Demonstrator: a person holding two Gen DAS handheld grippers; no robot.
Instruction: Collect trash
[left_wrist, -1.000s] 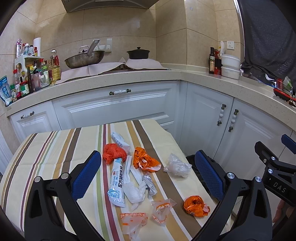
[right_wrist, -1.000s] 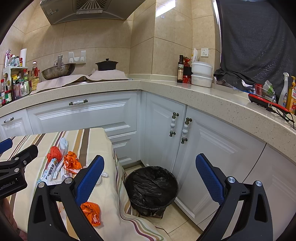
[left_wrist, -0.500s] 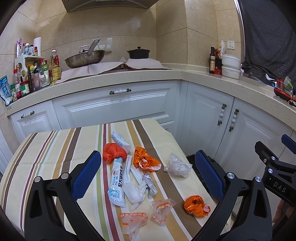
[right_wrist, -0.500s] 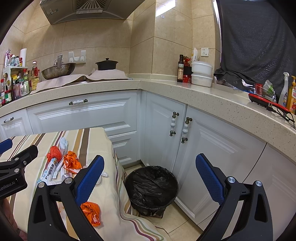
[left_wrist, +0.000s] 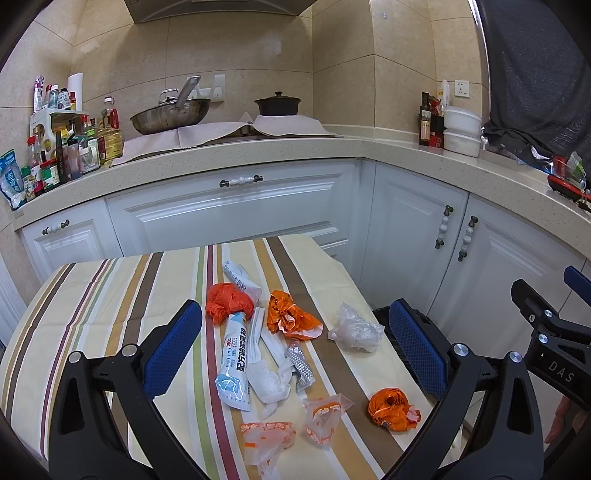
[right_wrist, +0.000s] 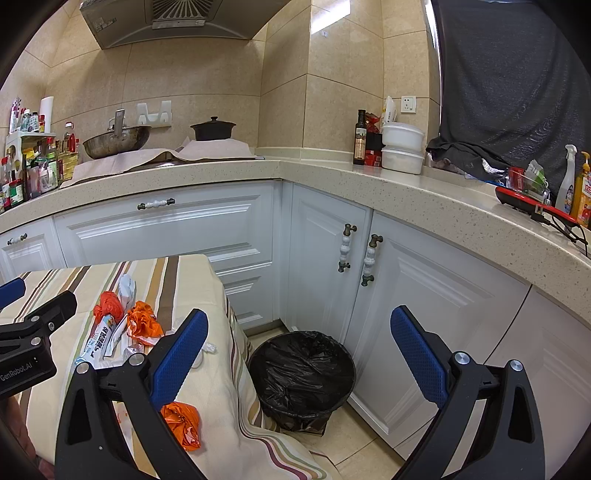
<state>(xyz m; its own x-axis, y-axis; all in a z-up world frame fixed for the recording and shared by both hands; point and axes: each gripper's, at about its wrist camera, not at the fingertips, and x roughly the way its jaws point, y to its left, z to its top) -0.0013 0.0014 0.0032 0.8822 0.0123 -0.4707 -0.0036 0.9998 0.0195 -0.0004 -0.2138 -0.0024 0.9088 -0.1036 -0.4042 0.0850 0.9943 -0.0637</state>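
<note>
Your left tongs (left_wrist: 295, 347) and right tongs (right_wrist: 299, 354) gape empty; wrappers (left_wrist: 236, 363) litter the striped tabletop (left_wrist: 110, 295), lined bin (right_wrist: 301, 373) off its right edge

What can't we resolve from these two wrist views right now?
- Black-lined trash bin: left wrist view shows only a sliver; the left gripper finger and striped tablecloth edge hide the rest.
- Bin contents: right wrist view shows only crumpled black liner.
- Crumpled orange bag near the table corner: partly behind the right gripper finger.
- Labels on the counter bottles: too small.
</note>
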